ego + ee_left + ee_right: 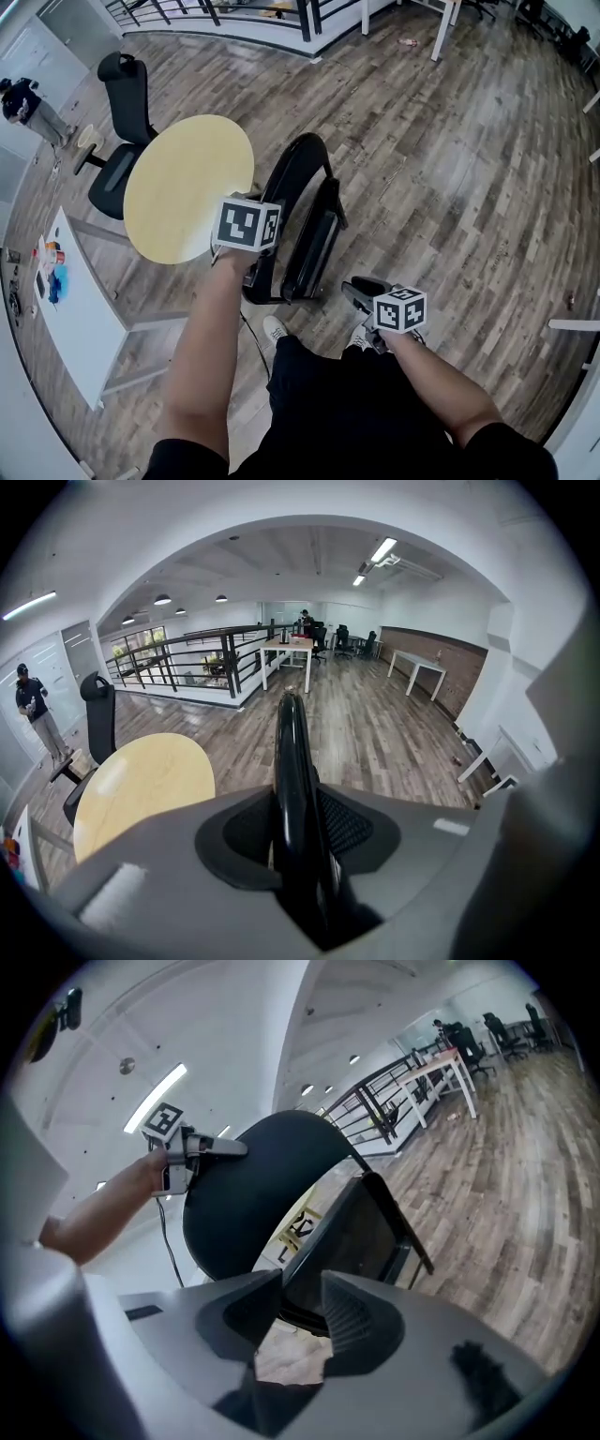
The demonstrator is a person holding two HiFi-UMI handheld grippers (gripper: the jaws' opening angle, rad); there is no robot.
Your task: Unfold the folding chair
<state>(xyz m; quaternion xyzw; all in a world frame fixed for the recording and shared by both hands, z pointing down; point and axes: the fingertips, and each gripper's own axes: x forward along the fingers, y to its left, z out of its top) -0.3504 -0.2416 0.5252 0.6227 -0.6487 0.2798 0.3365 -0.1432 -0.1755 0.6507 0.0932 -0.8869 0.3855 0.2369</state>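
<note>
Left gripper view shows the left tool (298, 836) closed firmly on the glossy black rounded top rim of the backrest (289, 752). The rim is pinched between both pads and runs straight away from the camera. In the right gripper view the right tool (300, 1297) stands partly open and holds nothing; bare floor shows through the gap between its jaws.

Just beyond those jaws, up and slightly right, hangs the flat black seat panel (361, 1232), its near edge close to the tips but not touching them. The panel's long axis runs steeply, lying almost flat against the frame, so the black folding chair (305, 220) looks not yet opened.

It stands on the wooden plank floor (450, 169) directly ahead of the person's feet, just beside a round pale-yellow table (183, 187).

By my reading the right hand is the nearer one to the seat, and the coming move turns on getting that seat edge between its jaws.

From the head view, the left forearm reaches forward and high to the backrest. The right arm is bent low beside the knee, its tool aimed up-left at the chair's lower half
</note>
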